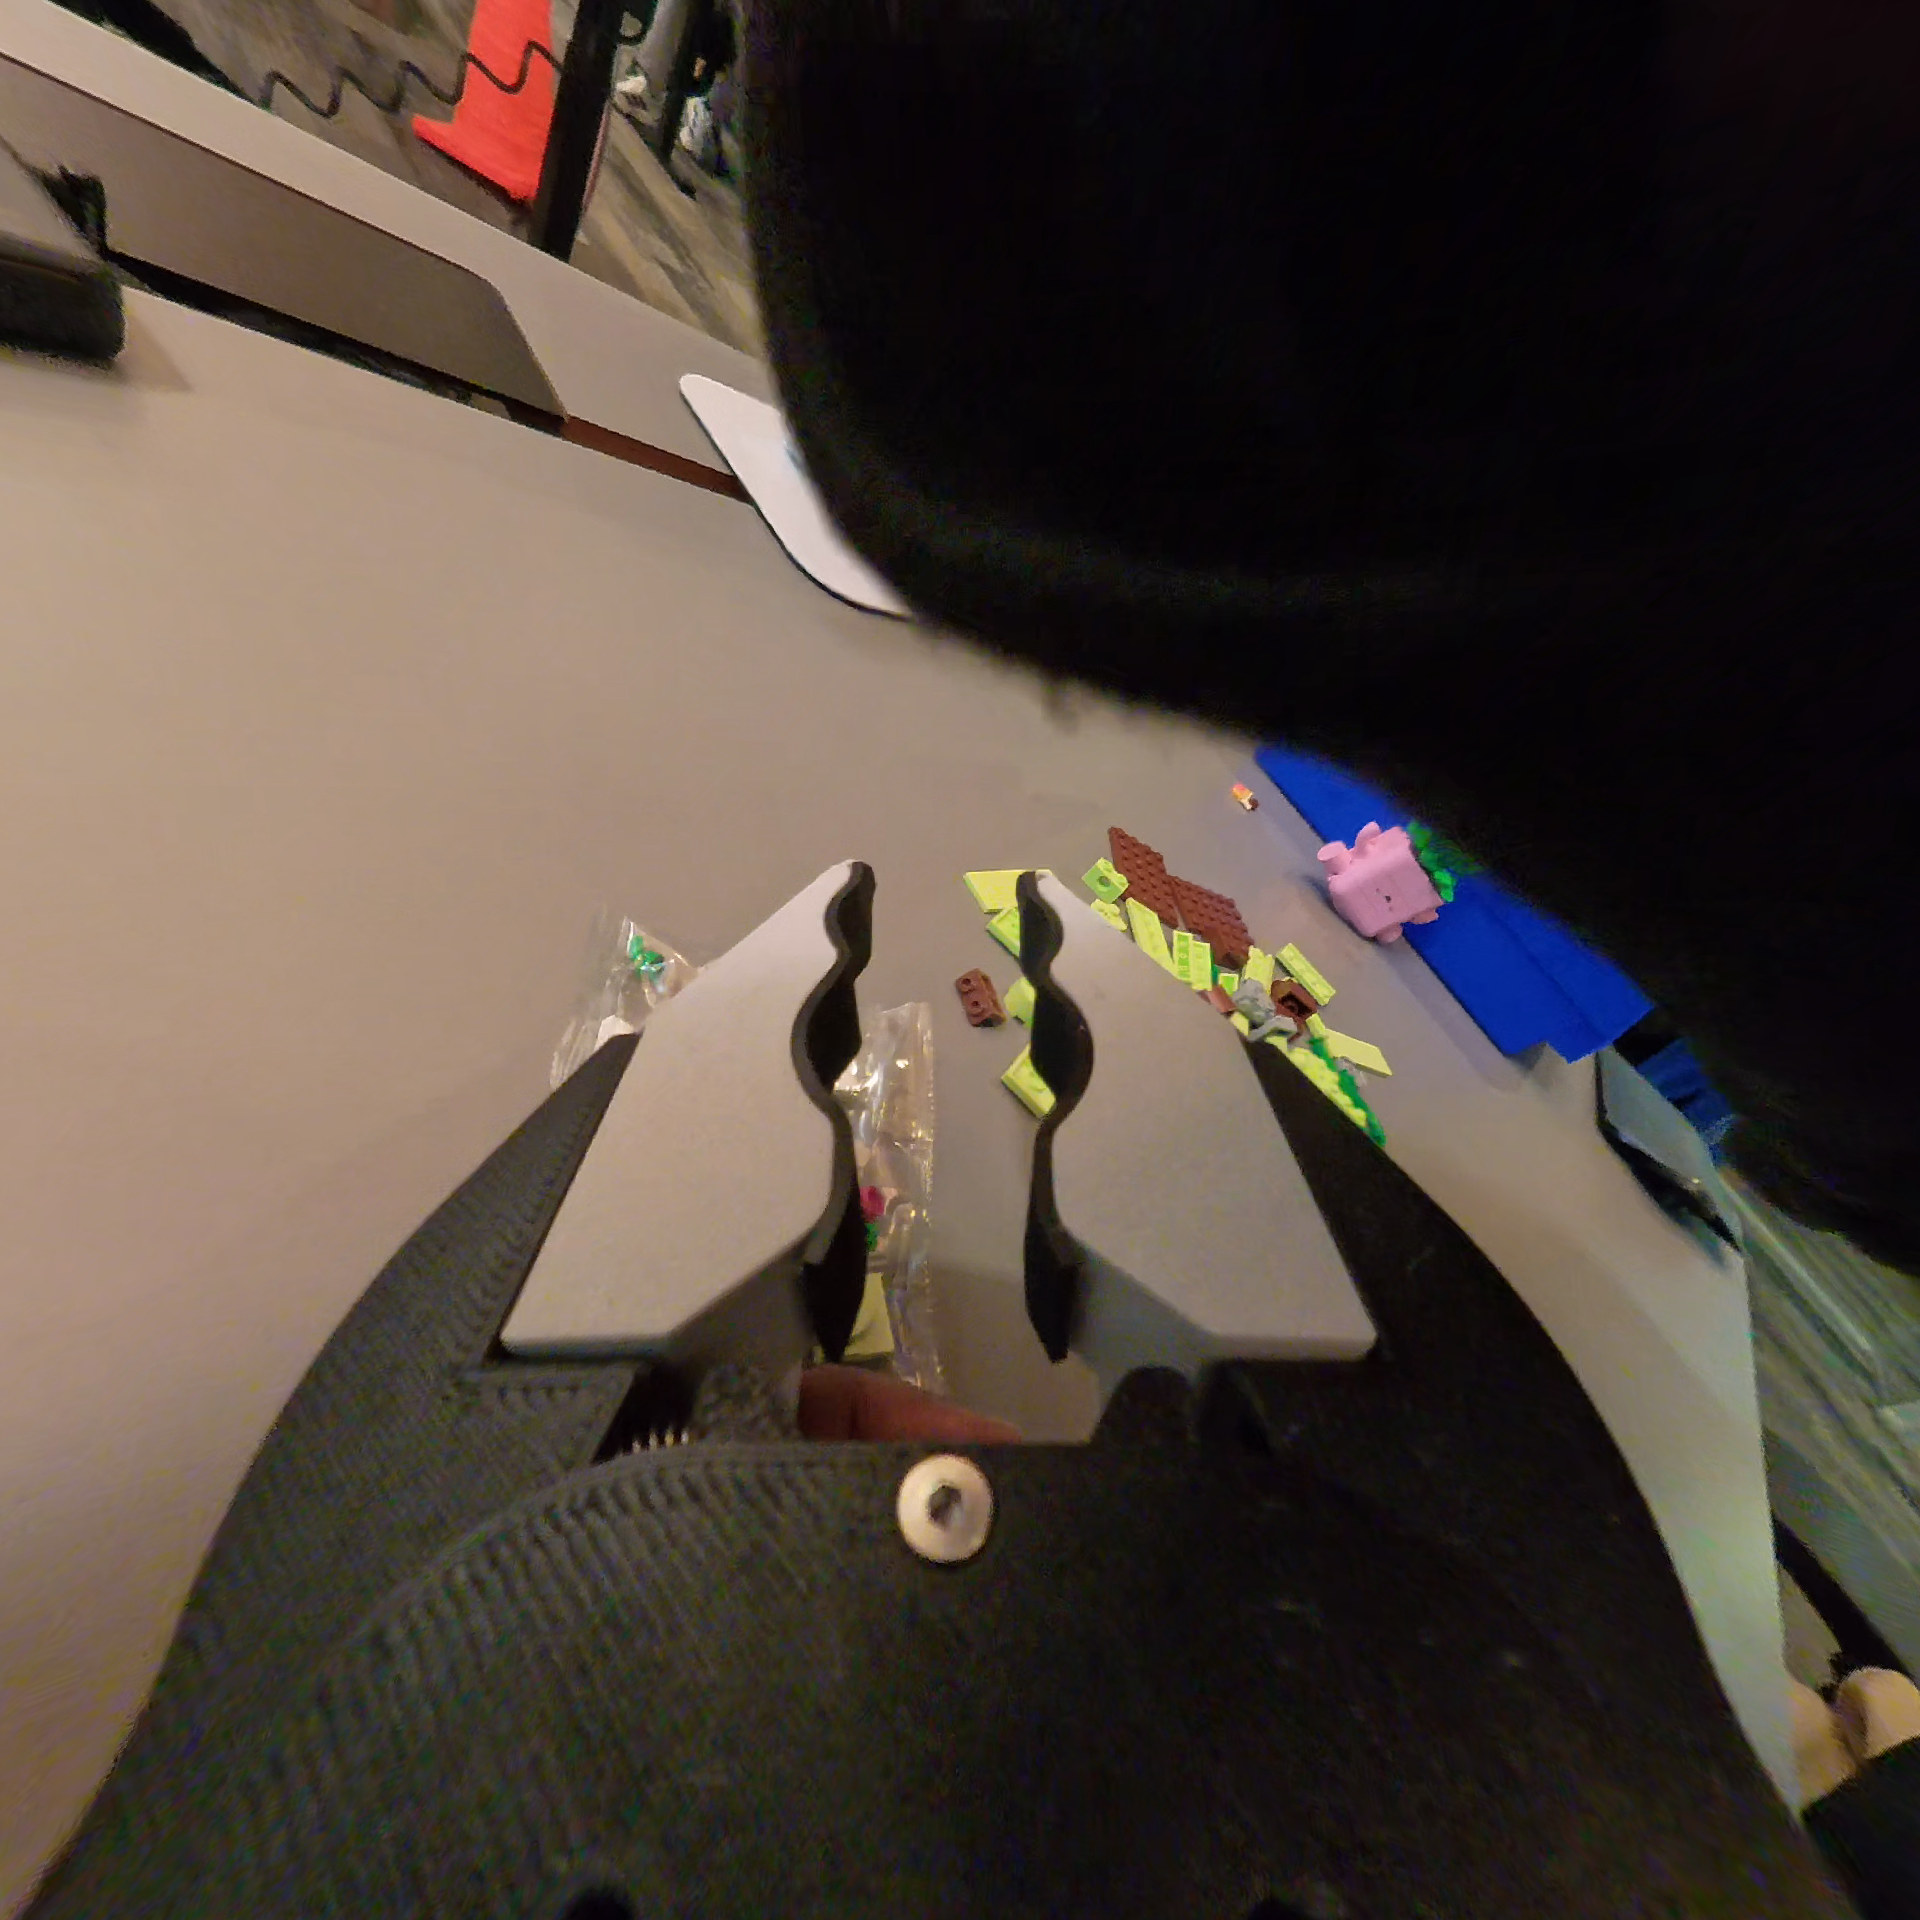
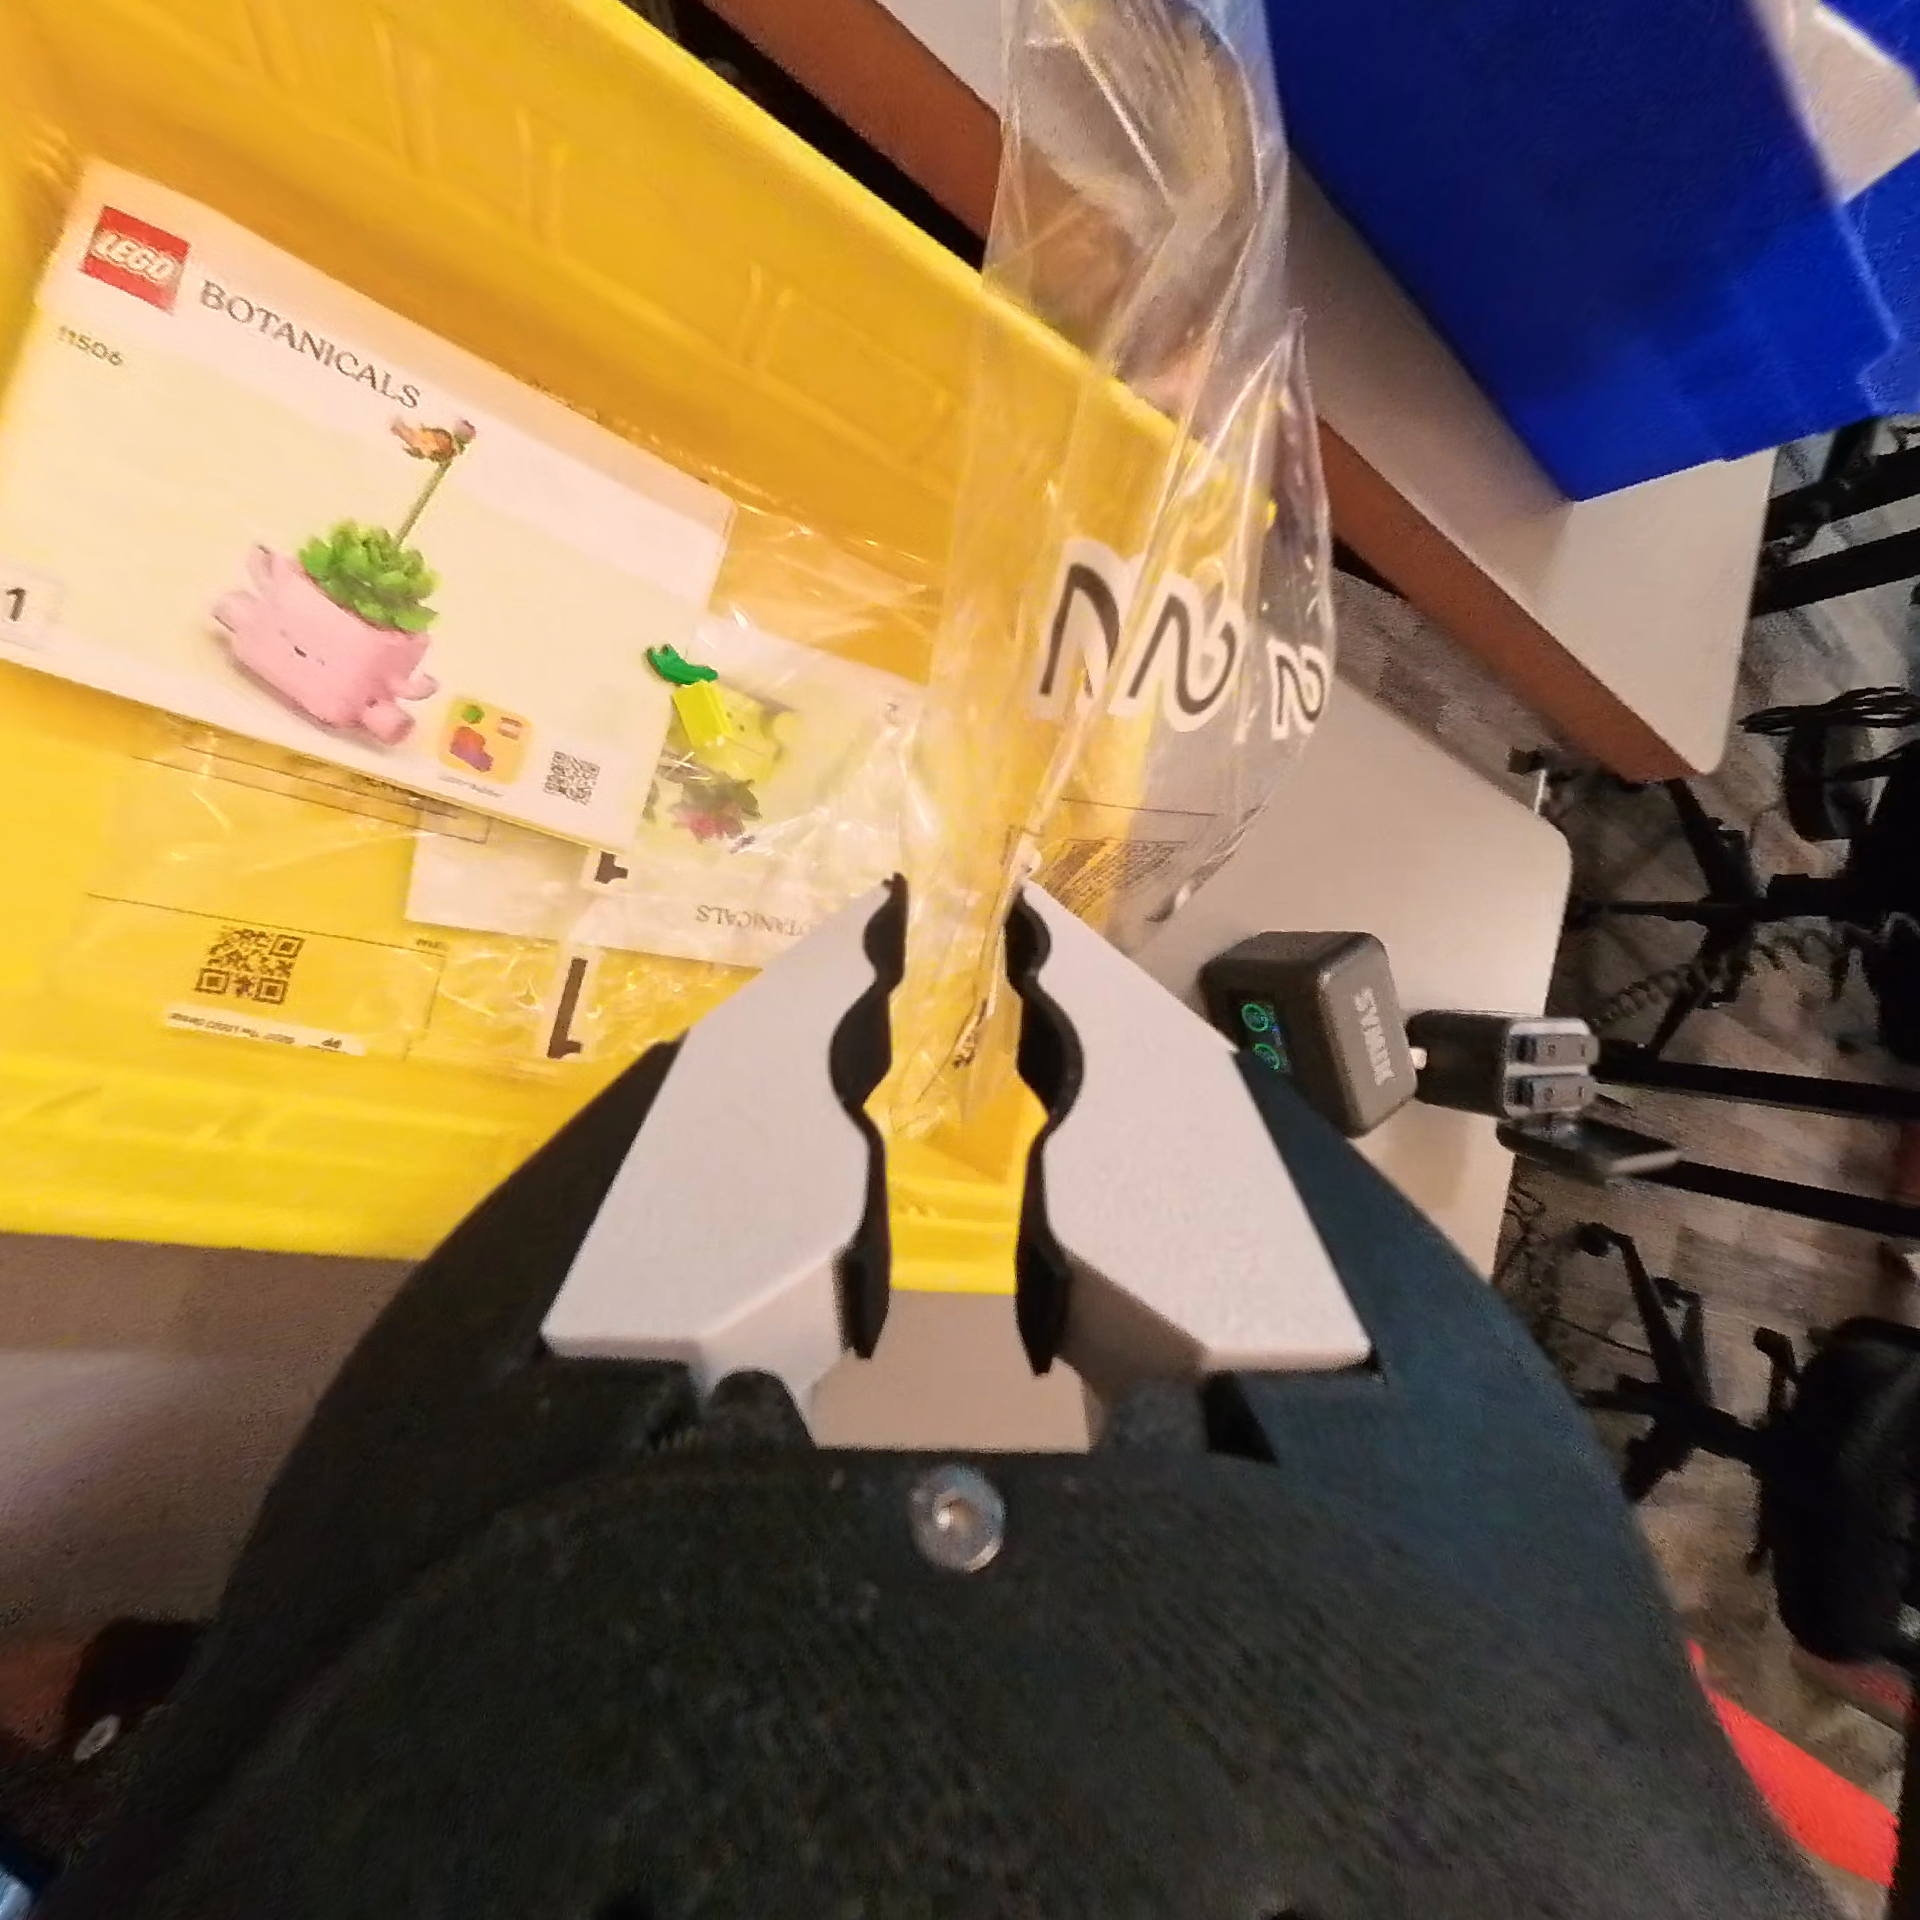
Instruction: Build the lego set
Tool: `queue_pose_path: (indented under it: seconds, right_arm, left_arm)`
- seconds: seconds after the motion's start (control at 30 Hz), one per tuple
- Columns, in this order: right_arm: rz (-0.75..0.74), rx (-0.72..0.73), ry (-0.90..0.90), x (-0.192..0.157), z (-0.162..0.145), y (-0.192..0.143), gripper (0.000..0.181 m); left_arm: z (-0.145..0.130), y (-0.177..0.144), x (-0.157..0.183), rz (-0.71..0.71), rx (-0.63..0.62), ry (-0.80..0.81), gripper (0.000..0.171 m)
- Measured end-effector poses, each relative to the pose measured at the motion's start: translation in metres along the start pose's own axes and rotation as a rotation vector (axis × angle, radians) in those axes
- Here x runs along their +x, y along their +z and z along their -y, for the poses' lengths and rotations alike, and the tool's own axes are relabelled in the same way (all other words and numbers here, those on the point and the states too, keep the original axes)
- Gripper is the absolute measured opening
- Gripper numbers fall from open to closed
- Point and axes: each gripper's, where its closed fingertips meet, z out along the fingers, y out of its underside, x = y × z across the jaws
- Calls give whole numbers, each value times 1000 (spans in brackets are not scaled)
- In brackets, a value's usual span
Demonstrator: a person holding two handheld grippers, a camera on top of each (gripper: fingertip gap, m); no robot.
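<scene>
Your left gripper (image 1: 943,883) hangs over the grey counter (image 1: 364,727) with its jaws apart and nothing between them. Just past its tips lies a loose pile of lime-green and brown lego pieces (image 1: 1184,956), spread toward the right. A single small brown brick (image 1: 979,997) sits a little apart on the near left of that pile. Farther right, a pink built lego animal (image 1: 1377,878) stands on the edge of a blue tray (image 1: 1538,977). Clear bags with small parts (image 1: 894,1132) lie under and just left of the left gripper. A dark sleeve (image 1: 1351,364) fills the upper right of that view.

Your right gripper (image 2: 954,894) has its jaws apart too; a clear numbered plastic bag (image 2: 1132,582) hangs between them, but you cannot tell from this view whether the pads actually pinch it. Beyond it sits a yellow bin (image 2: 520,125), and inside that bin lie an instruction booklet (image 2: 343,520), more clear bags and a small yellow-and-green lego piece (image 2: 691,691). A small dark device (image 2: 1314,1023) sits at the right on a white surface.
</scene>
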Motion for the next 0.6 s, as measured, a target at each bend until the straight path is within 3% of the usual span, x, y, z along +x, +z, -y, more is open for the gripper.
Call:
queue_pose_path:
  seconds: [0.3,0.47,0.6]
  right_arm:
    - [92,33,54,-2,6,-18,21]
    - [126,-138,39,-10,-22,-17,38]
    - [146,-136,46,-18,-23,-22,48]
  left_arm:
    - [-3,4,2,-17,-19,-28,26]
    - [-3,4,0,-17,-19,-41,26]
    - [-3,4,-1,-14,-19,-41,26]
